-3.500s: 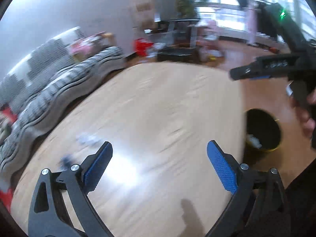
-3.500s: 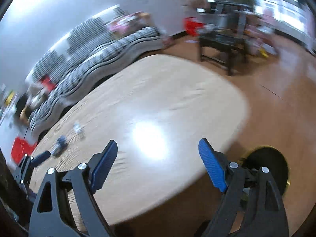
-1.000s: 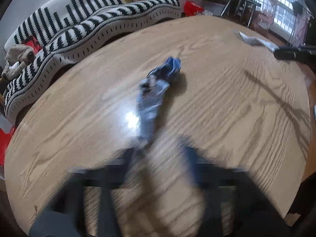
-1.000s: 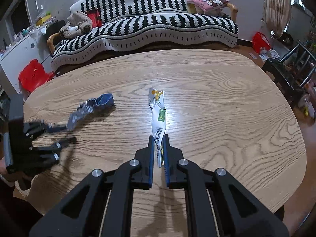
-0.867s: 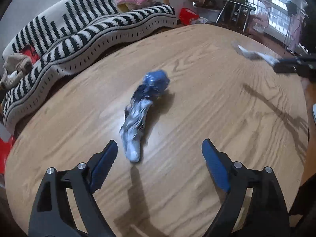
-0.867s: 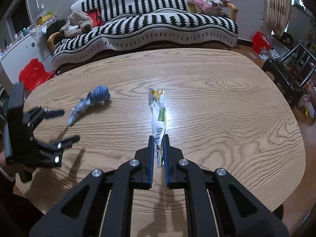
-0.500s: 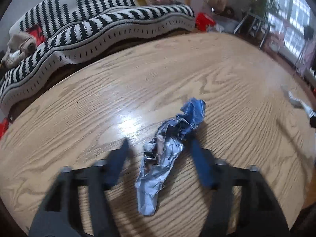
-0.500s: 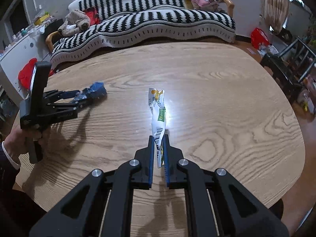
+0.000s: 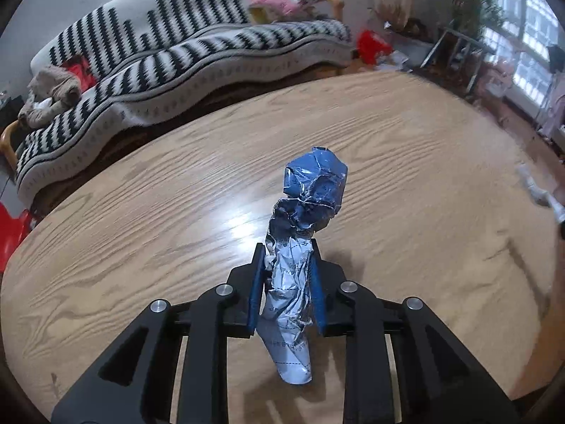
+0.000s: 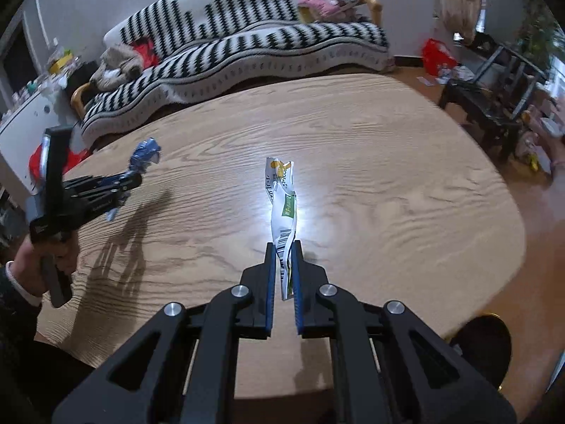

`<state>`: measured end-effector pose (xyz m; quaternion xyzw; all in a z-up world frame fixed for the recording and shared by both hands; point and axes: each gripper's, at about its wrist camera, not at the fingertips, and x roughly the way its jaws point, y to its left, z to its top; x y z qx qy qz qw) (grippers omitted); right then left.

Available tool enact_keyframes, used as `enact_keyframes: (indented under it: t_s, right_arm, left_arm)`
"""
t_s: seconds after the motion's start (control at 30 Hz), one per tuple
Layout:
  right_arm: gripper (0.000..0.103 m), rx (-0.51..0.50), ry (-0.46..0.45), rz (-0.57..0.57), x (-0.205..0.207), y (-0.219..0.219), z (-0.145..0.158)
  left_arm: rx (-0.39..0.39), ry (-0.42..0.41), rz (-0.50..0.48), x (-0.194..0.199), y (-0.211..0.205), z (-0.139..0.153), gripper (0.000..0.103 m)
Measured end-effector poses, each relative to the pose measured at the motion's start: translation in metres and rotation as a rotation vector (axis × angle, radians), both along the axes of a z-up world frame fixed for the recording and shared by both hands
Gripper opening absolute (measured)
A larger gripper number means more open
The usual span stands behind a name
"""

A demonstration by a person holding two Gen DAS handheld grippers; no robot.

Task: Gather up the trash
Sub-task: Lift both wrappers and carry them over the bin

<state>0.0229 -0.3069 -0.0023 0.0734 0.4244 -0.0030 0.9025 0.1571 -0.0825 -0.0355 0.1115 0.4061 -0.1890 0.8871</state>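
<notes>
The left tongs (image 9: 285, 282) are closing on the crumpled blue-and-silver foil wrapper (image 9: 303, 233); the right tongs (image 10: 282, 275) hold the twisted white-and-green wrapper (image 10: 282, 198). Keep both squeezed firmly while carrying to the round black bin (image 10: 483, 339).

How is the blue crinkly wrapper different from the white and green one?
The crumpled blue and silver foil wrapper is thick and bunched; the white, green and yellow wrapper is thin and twisted into a flat strip. The left gripper is closing on the foil wrapper; the right gripper is shut on the other wrapper. Both wrappers are lifted off the wooden table.
</notes>
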Motion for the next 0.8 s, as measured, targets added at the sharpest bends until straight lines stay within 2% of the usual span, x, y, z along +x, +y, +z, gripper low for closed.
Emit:
enact_keyframes:
  t_s: [0.2,0.37,0.47,0.6,0.73,0.8]
  right_arm:
    - [0.009,-0.026,-0.061,-0.189,-0.068,-0.075,0.013]
    - [0.009,-0.031,-0.097,-0.378,-0.143,-0.147,0.013]
    - [0.010,0.005,-0.076,-0.496,-0.178,-0.191,-0.002]
    - [0.010,0.090,-0.041,-0.673,-0.217,-0.251,-0.026]
    - [0.010,0.143,0.020,-0.758,-0.232,-0.283,-0.048]
    - [0.010,0.139,0.035,-0.773,-0.234,-0.286,-0.054]
  left_arm:
    - [-0.069,-0.067,-0.159,-0.058,-0.095,0.036,0.023]
    - [-0.093,-0.058,-0.375,-0.123,-0.199,0.037,0.023]
    - [-0.119,-0.009,-0.512,-0.165,-0.255,0.028,0.023]
    - [-0.131,0.088,-0.622,-0.195,-0.307,0.003,0.023]
    - [-0.098,0.166,-0.676,-0.213,-0.347,-0.028,0.023]
    - [-0.089,0.174,-0.682,-0.216,-0.359,-0.037,0.023]
